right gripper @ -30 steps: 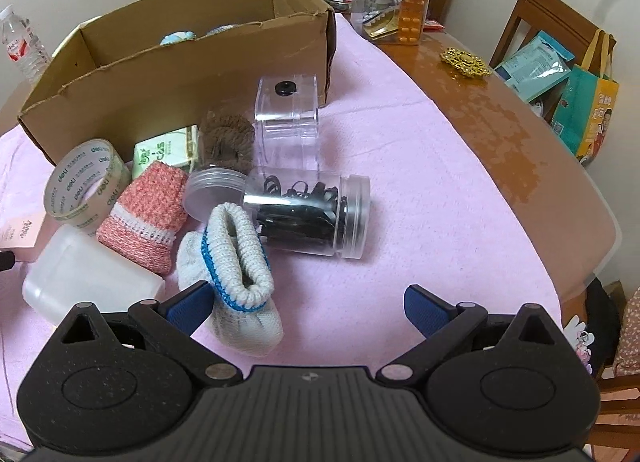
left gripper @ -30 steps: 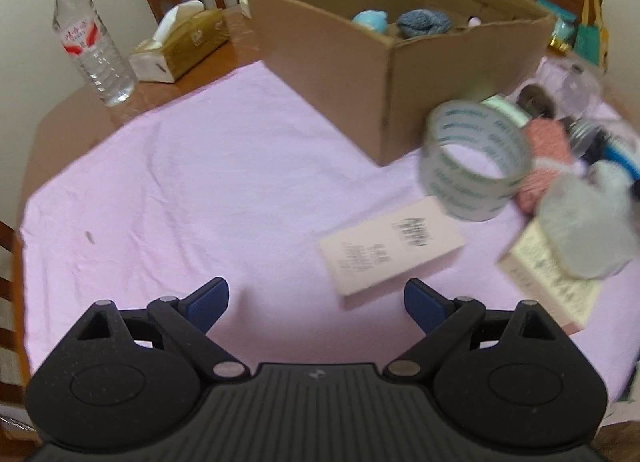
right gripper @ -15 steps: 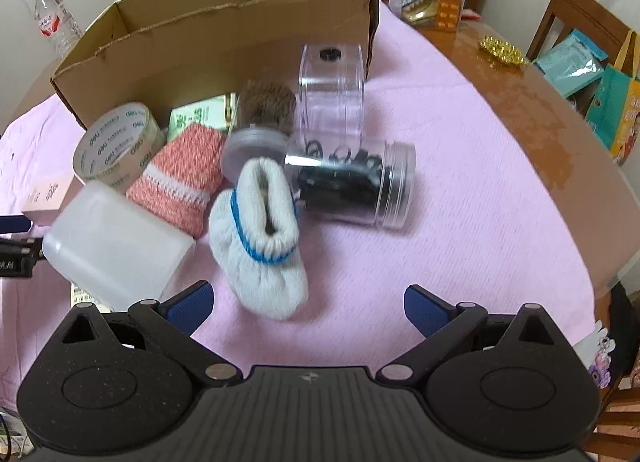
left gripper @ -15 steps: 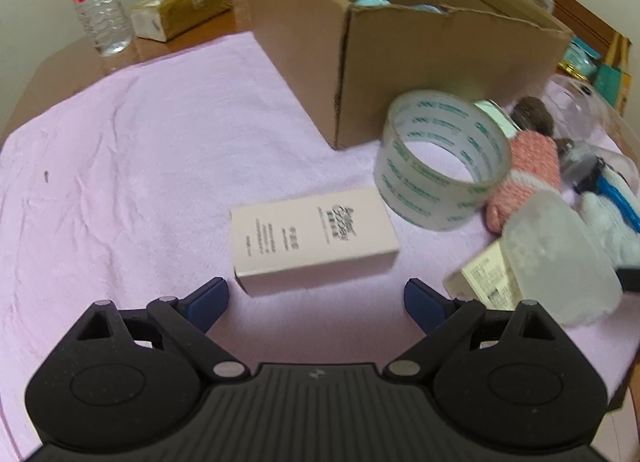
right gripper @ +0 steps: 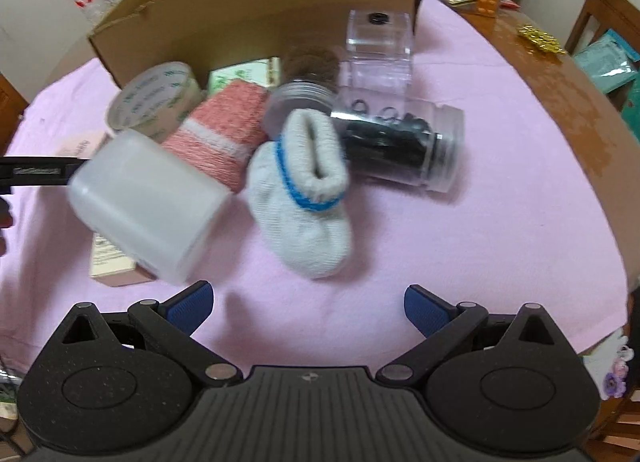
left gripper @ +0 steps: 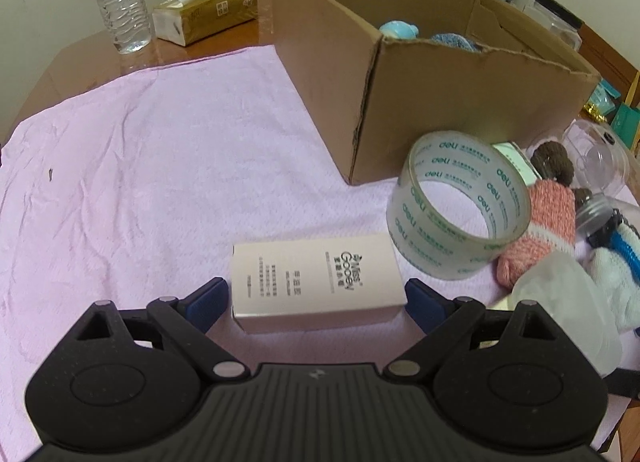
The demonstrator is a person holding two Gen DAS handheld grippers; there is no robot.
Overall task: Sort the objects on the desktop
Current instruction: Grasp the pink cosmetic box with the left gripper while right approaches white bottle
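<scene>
My left gripper (left gripper: 316, 300) is open, its blue pads on either side of a pale pink box (left gripper: 316, 282) lying on the pink cloth. A clear tape roll (left gripper: 460, 202) stands just right of the box. My right gripper (right gripper: 306, 302) is open and empty, just short of a white sock with a blue stripe (right gripper: 304, 190). A frosted white plastic tub (right gripper: 148, 202) lies to its left, a pink knitted sock (right gripper: 224, 134) behind. A clear jar of black hair ties (right gripper: 400, 146) lies on its side. The open cardboard box (left gripper: 420, 70) stands behind.
A water bottle (left gripper: 120, 2) and a tissue box (left gripper: 208, 10) stand at the far left on the wooden table. A clear square container (right gripper: 378, 46) stands by the cardboard box. Chairs and bags line the right edge. The pink cloth (left gripper: 140, 166) is bare at left.
My left gripper has moved forward and down until the pink box lies between its open fingers. My right gripper has moved closer to the white sock and tub.
</scene>
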